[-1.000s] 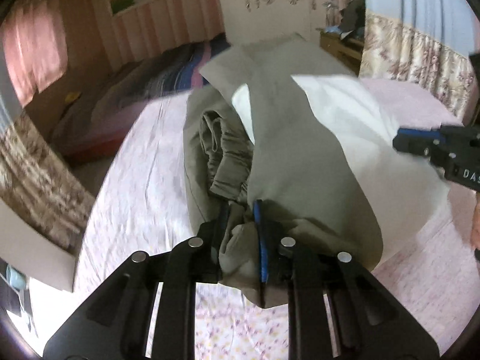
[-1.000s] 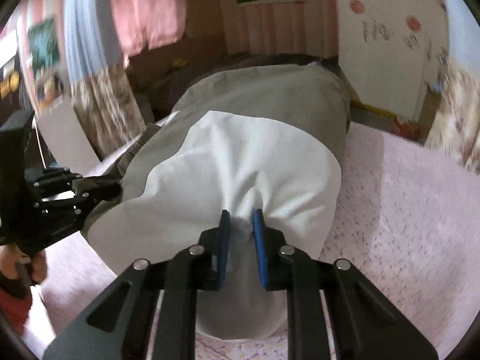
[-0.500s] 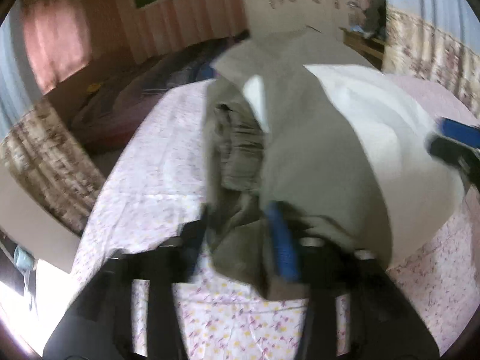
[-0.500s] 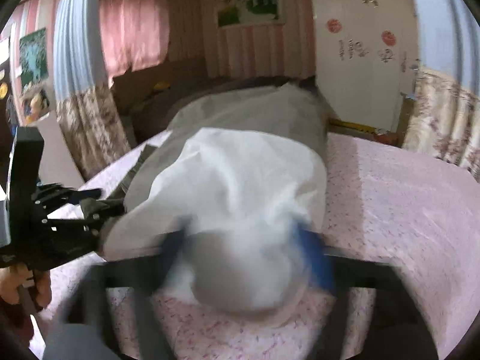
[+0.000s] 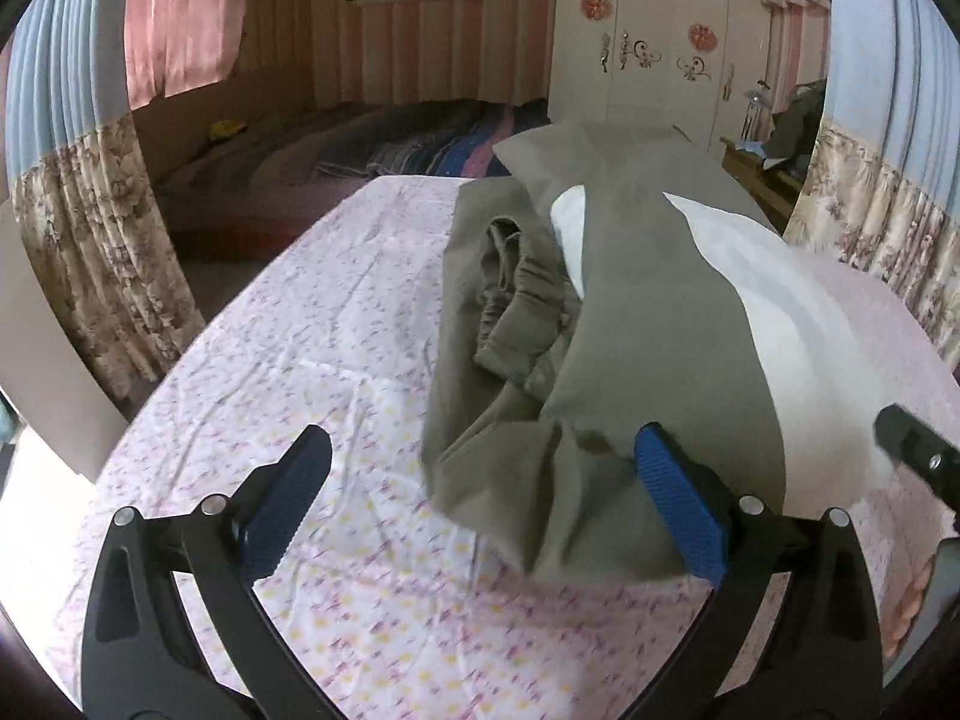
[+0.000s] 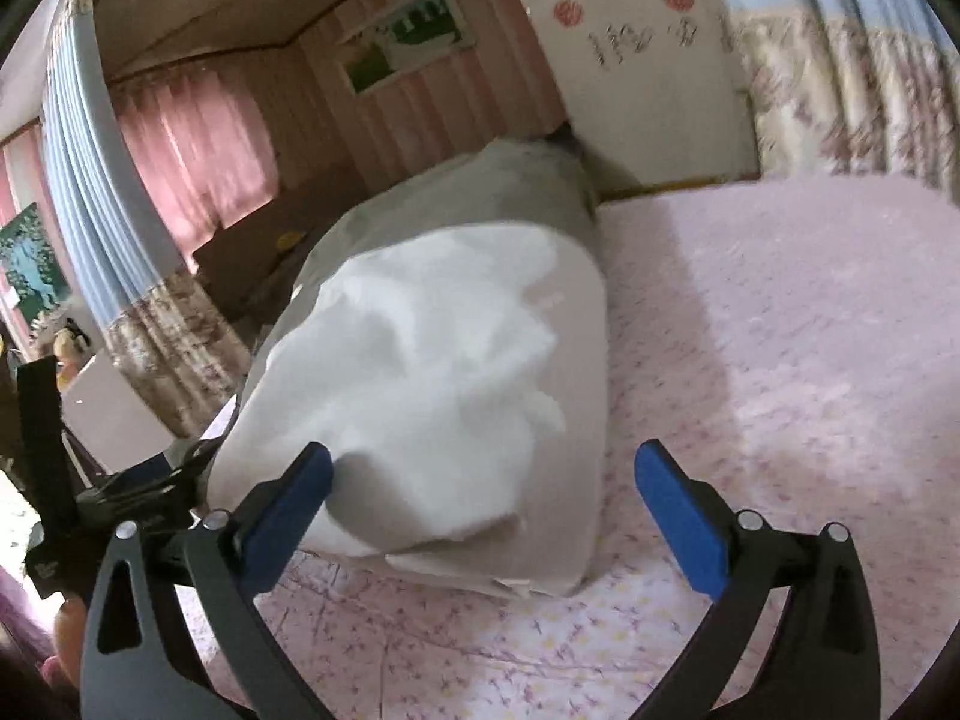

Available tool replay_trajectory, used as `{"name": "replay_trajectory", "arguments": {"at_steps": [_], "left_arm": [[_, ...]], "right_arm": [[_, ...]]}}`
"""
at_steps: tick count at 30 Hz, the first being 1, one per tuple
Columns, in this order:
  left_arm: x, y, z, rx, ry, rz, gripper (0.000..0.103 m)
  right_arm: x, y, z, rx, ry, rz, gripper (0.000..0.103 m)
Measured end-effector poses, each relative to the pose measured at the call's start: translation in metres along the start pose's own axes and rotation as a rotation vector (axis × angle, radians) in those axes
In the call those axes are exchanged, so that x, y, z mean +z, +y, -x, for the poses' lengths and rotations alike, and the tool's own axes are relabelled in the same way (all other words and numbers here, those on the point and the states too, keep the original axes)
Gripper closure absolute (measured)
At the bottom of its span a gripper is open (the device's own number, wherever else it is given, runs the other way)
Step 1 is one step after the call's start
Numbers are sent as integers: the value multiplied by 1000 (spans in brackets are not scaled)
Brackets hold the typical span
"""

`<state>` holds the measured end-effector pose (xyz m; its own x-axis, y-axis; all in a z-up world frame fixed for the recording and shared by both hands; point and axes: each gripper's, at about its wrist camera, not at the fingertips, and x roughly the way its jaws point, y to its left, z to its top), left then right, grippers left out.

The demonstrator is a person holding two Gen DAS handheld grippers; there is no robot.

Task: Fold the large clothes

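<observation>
A grey-green garment [image 5: 648, 324] with a white lining [image 6: 432, 360] lies in a long, partly folded heap on the bed [image 5: 336, 324], its near end close to the bed's near edge. The left gripper [image 5: 480, 468] is opening wide, the garment's near hem lying loose between its blue pads [image 5: 678, 504]. The right gripper [image 6: 483, 480] is also opening wide, the white end of the garment between its fingers, ungripped.

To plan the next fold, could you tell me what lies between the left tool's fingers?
Left wrist view: the olive garment's corner and bare floral sheet, between the left tool's opening jaws.
</observation>
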<state>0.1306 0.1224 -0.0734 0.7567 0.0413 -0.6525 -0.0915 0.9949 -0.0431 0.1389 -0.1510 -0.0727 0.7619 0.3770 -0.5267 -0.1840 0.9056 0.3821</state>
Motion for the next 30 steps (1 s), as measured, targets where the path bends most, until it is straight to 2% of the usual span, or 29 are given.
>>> {"name": "replay_trajectory", "arguments": {"at_steps": [4, 8, 15, 18, 19, 20, 21, 22, 23, 25, 27, 30], "left_arm": [[-1, -7, -24, -52, 89, -32, 3], [-4, -4, -34, -99, 103, 0, 3], [-6, 2, -47, -158, 154, 29, 3], [-6, -2, -52, -162, 175, 10, 3], [-6, -6, -54, -170, 185, -4, 8], [-5, -8, -55, -185, 191, -9, 22], [-6, -12, -56, -222, 200, -17, 32], [-7, -17, -55, -243, 199, -34, 45], [-8, -24, -54, -225, 192, -58, 48], [-7, -33, -54, -216, 188, -81, 55], [-5, -34, -55, -231, 192, -65, 60], [0, -43, -51, -192, 184, -96, 67]], "right_arm": [[-4, -7, -19, 25, 55, -18, 2], [-4, -12, -31, 43, 91, -59, 2], [1, 1, -48, 15, 125, -9, 1], [1, 2, -52, 15, 142, -11, 1], [3, 2, -56, 16, 155, -12, 1], [4, 4, -59, 12, 165, -9, 1], [6, 6, -62, 3, 174, 1, 4], [7, 11, -64, -16, 178, 24, 11], [6, 15, -64, -29, 176, 44, 15], [4, 24, -62, -56, 155, 91, 31], [3, 28, -60, -56, 134, 109, 39], [4, 30, -52, -56, 87, 130, 51]]}}
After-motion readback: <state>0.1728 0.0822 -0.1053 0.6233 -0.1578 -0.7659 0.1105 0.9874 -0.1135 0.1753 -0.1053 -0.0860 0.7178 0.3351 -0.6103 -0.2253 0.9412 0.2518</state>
